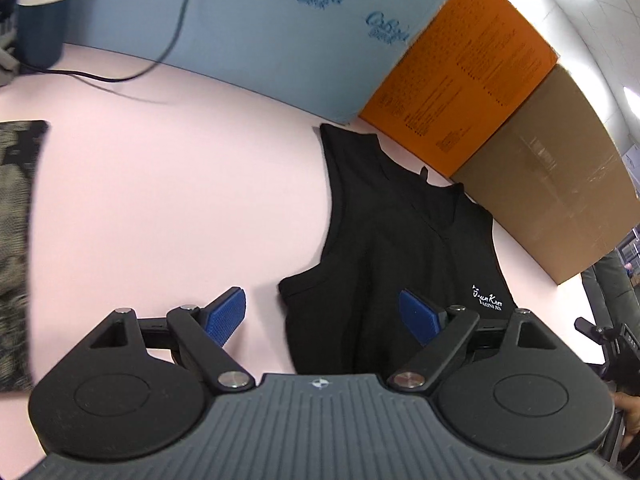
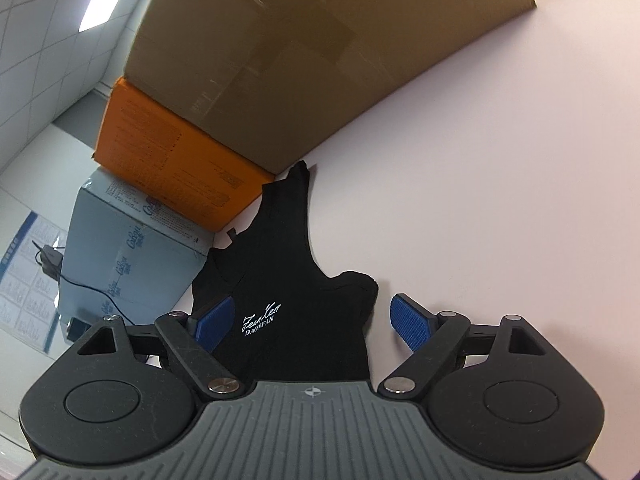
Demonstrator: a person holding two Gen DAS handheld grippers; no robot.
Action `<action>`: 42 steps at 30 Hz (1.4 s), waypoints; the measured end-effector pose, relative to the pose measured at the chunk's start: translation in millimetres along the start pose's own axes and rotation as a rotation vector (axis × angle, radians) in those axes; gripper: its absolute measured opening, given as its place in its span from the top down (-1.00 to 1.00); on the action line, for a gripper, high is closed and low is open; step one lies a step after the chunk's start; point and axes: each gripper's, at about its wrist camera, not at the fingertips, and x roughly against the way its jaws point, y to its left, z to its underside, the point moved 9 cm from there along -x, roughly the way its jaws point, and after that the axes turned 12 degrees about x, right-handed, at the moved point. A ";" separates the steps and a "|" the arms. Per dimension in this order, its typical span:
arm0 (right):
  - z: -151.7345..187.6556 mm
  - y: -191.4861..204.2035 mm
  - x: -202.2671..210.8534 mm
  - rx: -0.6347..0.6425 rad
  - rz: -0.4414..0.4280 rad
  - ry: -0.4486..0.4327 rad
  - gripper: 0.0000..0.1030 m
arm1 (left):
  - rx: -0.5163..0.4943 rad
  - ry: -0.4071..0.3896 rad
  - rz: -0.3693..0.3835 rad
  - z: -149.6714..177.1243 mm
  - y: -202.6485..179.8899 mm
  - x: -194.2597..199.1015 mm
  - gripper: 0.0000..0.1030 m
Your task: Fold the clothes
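A black sleeveless top (image 1: pixel 404 248) with a small white logo lies flat on the pale pink table, straps pointing toward the boxes. It also shows in the right wrist view (image 2: pixel 288 280). My left gripper (image 1: pixel 322 316) is open above the top's left armhole edge, its right pad over the cloth and its left pad over bare table. My right gripper (image 2: pixel 312 322) is open above the top's right side, its left pad over the cloth near the logo and its right pad over bare table. Neither holds anything.
A blue box (image 1: pixel 256 28), an orange box (image 1: pixel 464 80) and a brown cardboard box (image 1: pixel 548 184) line the table's far edge. A black cable (image 1: pixel 168 44) trails across the blue box. A dark patterned cloth (image 1: pixel 16 240) lies at the far left.
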 end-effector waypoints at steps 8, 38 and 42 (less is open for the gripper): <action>3.0 -0.2 -18.5 0.047 0.027 0.021 0.92 | -0.005 0.058 0.003 -11.8 12.6 -26.0 0.92; -76.6 52.7 -59.5 0.580 0.164 0.019 -0.27 | -0.346 -0.185 -0.129 -146.9 -28.7 -37.1 -0.39; -98.6 61.2 -99.0 0.528 0.099 0.071 -0.26 | -0.389 -0.063 -0.088 -152.6 -55.9 -77.7 -0.38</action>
